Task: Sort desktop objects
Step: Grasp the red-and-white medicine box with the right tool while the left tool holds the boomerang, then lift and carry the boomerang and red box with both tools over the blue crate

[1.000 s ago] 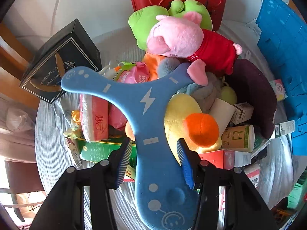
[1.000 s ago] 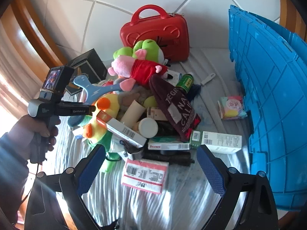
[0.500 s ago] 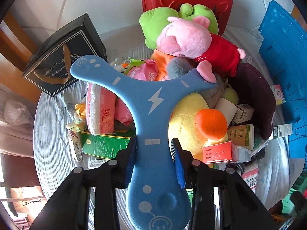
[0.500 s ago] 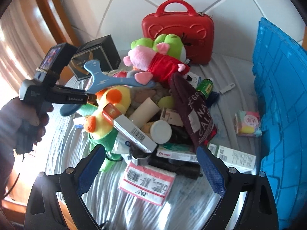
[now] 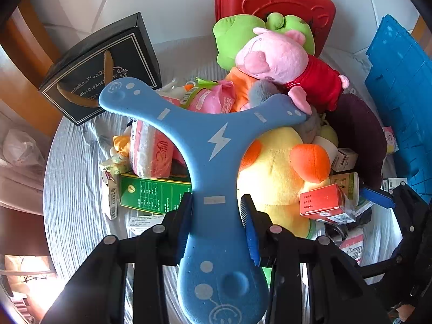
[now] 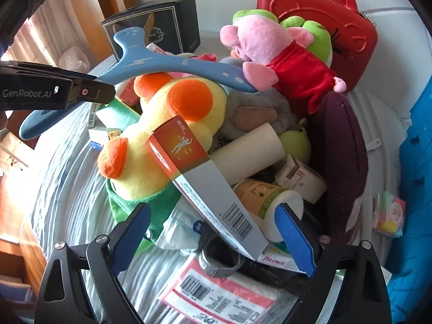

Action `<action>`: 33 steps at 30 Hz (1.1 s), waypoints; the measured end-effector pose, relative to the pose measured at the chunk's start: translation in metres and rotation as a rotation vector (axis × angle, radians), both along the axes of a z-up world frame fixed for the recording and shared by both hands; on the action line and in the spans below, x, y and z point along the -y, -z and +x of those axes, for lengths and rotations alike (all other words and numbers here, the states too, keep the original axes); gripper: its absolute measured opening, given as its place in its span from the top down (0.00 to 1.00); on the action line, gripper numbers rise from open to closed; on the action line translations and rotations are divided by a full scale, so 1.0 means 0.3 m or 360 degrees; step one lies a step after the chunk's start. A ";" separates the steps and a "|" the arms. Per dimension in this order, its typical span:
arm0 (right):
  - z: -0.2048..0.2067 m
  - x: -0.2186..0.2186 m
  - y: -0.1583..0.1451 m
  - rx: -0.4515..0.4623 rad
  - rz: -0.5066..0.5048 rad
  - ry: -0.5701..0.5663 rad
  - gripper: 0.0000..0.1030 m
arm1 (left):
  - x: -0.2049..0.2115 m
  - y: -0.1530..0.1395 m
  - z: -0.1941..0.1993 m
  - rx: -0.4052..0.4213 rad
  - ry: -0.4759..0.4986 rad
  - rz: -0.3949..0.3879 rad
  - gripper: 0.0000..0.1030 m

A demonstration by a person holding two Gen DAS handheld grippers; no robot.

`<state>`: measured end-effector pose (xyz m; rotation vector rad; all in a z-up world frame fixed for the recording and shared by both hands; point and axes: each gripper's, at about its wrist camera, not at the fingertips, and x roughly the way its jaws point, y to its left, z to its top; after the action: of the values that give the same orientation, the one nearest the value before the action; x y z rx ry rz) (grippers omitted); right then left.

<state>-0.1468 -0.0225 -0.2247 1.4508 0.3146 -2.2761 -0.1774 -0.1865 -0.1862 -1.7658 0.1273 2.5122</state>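
A: Left wrist view, item?
B: Blue boomerang (image 5: pixel 216 145), stem clamped in left gripper (image 5: pixel 216 224), arms forking away above the pile.
A: Right wrist view?
B: Boomerang (image 6: pixel 162 63) spans leftward above the yellow plush (image 6: pixel 162 135); right gripper (image 6: pixel 213 232) closing, pads astride the red-grey box (image 6: pixel 205 186), not touching.
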 end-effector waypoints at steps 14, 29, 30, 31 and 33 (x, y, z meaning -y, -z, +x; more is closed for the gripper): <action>-0.022 0.048 0.054 0.0032 0.0077 -0.0042 0.51 | -0.002 0.017 -0.002 -0.0002 0.0006 0.0001 0.66; 0.062 0.007 -0.066 0.0005 -0.0105 -0.0056 0.76 | 0.038 -0.030 0.056 -0.0073 -0.0076 0.0072 0.66; 0.063 0.003 -0.078 -0.0001 -0.0113 -0.0054 0.76 | 0.042 -0.037 0.063 -0.0081 -0.0080 0.0078 0.66; 0.059 -0.004 -0.091 -0.0003 -0.0122 -0.0051 0.76 | 0.045 -0.045 0.071 -0.0088 -0.0083 0.0086 0.66; 0.070 -0.011 -0.114 -0.0015 -0.0137 -0.0045 0.76 | 0.054 -0.060 0.088 -0.0108 -0.0091 0.0101 0.66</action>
<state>-0.1258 -0.0190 -0.1905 1.3848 0.2349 -2.2461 -0.1508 -0.2028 -0.1683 -1.6854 0.0003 2.5857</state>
